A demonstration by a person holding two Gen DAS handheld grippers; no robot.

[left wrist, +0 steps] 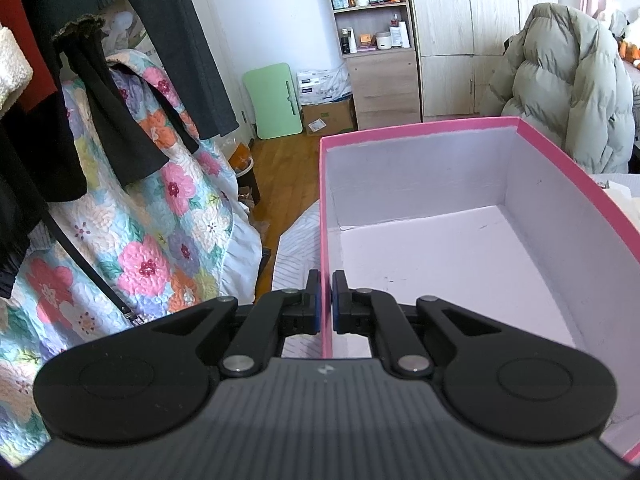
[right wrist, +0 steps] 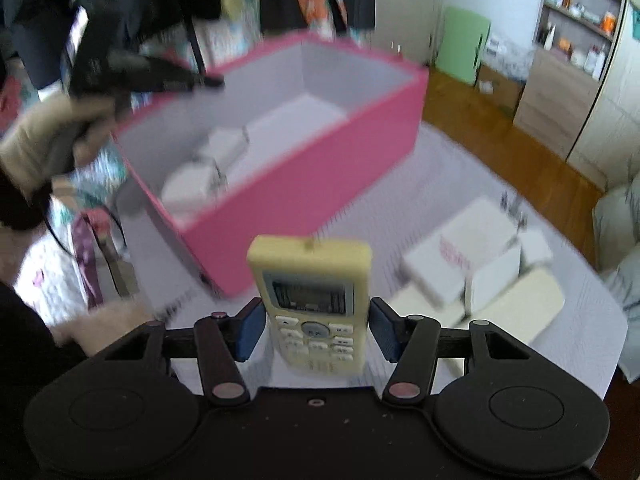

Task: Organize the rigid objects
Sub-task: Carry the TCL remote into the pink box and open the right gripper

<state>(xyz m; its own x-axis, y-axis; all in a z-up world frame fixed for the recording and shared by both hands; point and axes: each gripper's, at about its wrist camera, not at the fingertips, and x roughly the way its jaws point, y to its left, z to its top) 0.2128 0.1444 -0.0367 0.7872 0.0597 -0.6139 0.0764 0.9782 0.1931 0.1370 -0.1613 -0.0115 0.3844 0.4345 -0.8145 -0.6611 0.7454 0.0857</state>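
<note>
A pink box (left wrist: 420,128) with a white inside stands on the pale bedcover. My left gripper (left wrist: 326,276) is shut on its near left wall, one finger inside and one outside. In the right wrist view the same pink box (right wrist: 320,176) lies ahead, blurred, with white chargers (right wrist: 216,152) on its floor. A hand (right wrist: 48,136) holds the left gripper (right wrist: 140,72) at its far corner. My right gripper (right wrist: 316,320) is shut on a cream remote control (right wrist: 310,280), which stands up between the blue pads, screen and buttons facing me, above the cover in front of the box.
White and cream boxes with a plug (right wrist: 472,256) lie on the cover to the right. A floral quilt (left wrist: 160,220) and dark clothes hang on the left. Beyond are a wooden floor, a green folding table (left wrist: 276,100), a shelf unit (left wrist: 372,40) and a puffer jacket (left wrist: 560,88).
</note>
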